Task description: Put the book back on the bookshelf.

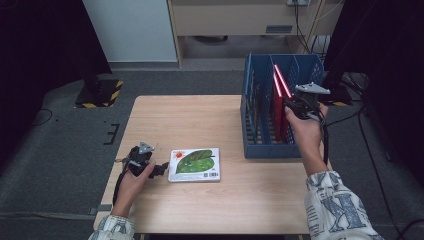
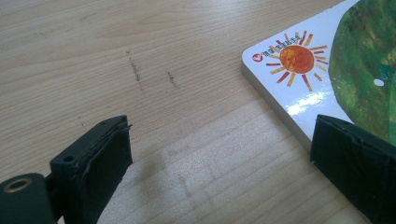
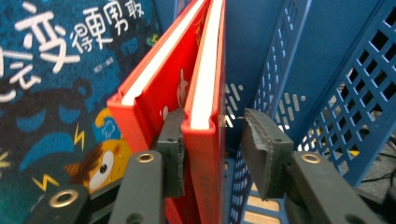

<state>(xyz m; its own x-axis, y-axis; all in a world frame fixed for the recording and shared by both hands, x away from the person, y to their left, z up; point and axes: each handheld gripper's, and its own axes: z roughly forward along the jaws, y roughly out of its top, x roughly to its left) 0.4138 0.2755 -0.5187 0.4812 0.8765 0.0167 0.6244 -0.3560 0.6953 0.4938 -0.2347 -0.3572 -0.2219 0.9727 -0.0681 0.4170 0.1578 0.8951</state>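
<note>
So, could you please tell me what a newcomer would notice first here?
Probably the blue rack at the table's far right, where the right tool straddles one of two upright red books. Next, the green leaf book lying flat near the left tool.

Lab: dark curtains, hazard-taped stand base, trailing cables.
</note>
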